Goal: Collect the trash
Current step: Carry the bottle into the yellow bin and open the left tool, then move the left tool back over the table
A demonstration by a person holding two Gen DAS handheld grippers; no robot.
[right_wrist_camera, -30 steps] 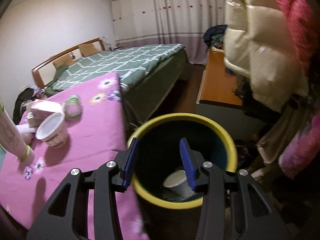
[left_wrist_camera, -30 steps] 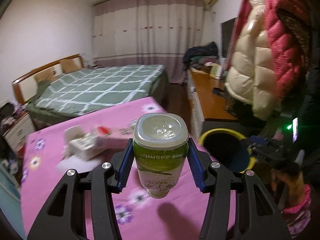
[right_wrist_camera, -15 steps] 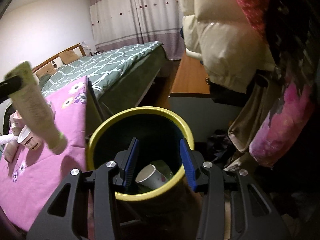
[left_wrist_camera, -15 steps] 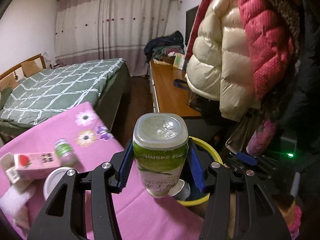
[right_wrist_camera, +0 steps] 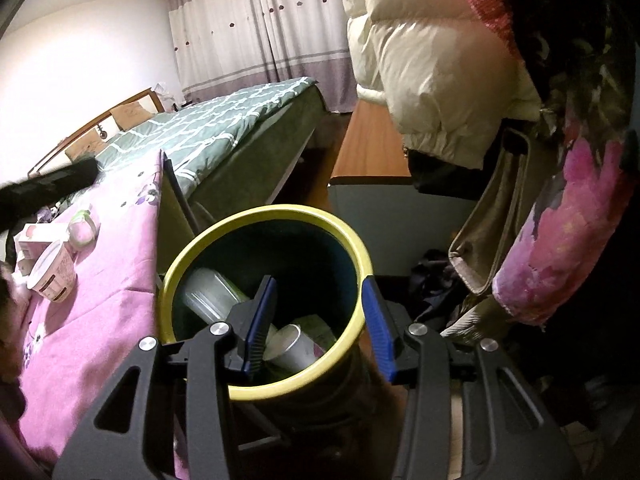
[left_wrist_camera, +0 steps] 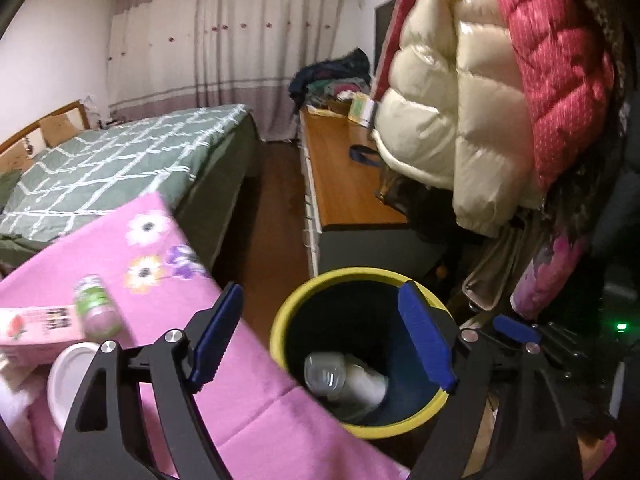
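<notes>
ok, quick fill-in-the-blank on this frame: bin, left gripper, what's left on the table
1. The bin has a ____ rim.
2. The left gripper holds ____.
3. The clear bottle lies inside the ____.
4. The white cup sits on a ____ floral tablecloth.

Missing words: yellow; nothing; bin; pink

Dim warm indoor light, heavy fisheye bending and dark vignette at edges, motion blur at left, glossy glare on white jacket (left_wrist_camera: 448,112).

Glossy puffer coat (left_wrist_camera: 448,92), matt pink cloth (left_wrist_camera: 256,412) (floral), wooden desktop (left_wrist_camera: 340,184)
</notes>
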